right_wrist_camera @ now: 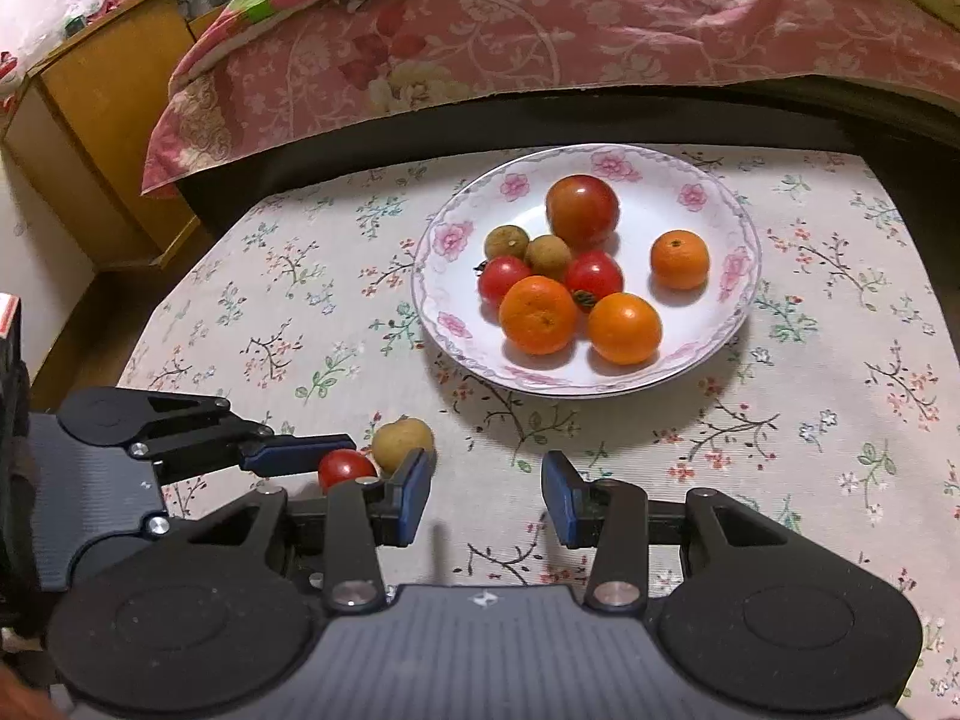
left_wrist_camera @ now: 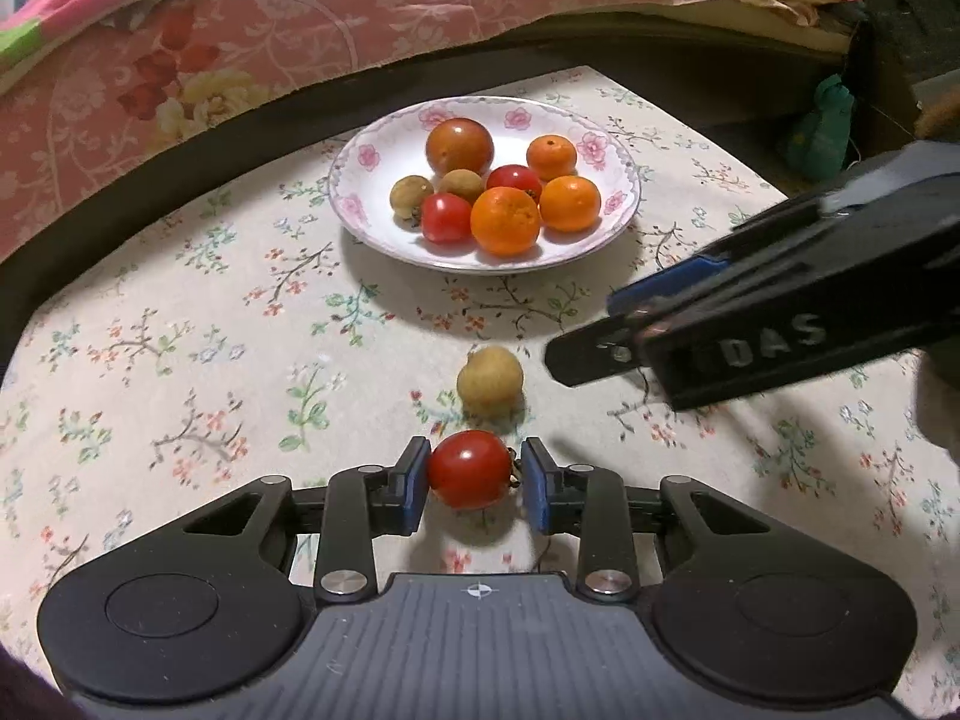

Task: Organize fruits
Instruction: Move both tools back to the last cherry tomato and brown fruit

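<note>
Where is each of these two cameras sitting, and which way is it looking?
Left wrist view: sits on the left gripper, looking down along its fingers at a red tomato between the pads; the right gripper crosses at right.
Right wrist view: sits on the right gripper, looking down over the floral tablecloth; nothing lies between its pads, and the left gripper shows at left.
Shared: the plate of fruit, the tomato, a tan fruit beside it, the bed behind.

Both wrist views look down, sharing the plate (left_wrist_camera: 384,240).
</note>
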Motion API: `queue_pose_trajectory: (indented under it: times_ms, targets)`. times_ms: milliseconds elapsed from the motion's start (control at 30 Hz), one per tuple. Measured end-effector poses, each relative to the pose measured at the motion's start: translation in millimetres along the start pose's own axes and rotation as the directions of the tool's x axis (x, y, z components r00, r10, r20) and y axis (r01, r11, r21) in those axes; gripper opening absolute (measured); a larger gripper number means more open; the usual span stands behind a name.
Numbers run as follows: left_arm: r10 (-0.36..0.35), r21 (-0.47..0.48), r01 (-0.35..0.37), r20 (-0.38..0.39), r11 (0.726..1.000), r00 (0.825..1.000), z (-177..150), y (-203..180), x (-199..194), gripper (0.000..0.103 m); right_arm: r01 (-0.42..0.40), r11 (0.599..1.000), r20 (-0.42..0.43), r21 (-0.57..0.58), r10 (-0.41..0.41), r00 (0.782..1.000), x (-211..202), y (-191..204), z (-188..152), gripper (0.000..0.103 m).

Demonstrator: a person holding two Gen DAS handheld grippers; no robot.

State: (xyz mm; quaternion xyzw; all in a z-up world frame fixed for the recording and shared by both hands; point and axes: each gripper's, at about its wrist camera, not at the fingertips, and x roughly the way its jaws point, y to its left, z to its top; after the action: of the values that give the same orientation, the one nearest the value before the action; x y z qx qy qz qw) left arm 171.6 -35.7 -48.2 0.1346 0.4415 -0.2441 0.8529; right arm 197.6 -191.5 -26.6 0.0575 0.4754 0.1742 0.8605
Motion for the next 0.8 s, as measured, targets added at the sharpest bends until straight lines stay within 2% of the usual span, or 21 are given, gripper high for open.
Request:
queue_pose_trajectory:
  times_ms: [267, 500, 633, 800]
  targets:
    - [-0.013, 0.004, 0.013, -0.019, 1.000, 1.000, -11, -1, -5, 0.041, -0.054, 0.998, -0.006, -0.031, 0.054, 0.999, 16, 18, 7, 0.041]
    - [-0.016, 0.001, 0.016, -0.031, 1.000, 0.999, -12, 2, -3, 0.042, -0.041, 0.998, -0.040, -0.053, 0.038, 0.998, 35, 23, 5, 0.041]
    - [-0.007, 0.008, 0.007, -0.035, 1.000, 0.999, -13, 2, 0, 0.042, -0.045, 0.994, -0.022, -0.097, 0.043, 0.999, 43, 29, 6, 0.041]
    - [-0.005, 0.022, 0.005, -0.032, 1.000, 0.999, -14, 2, 0, 0.042, 0.018, 0.983, -0.001, -0.181, -0.019, 1.000, 45, 38, 4, 0.036]
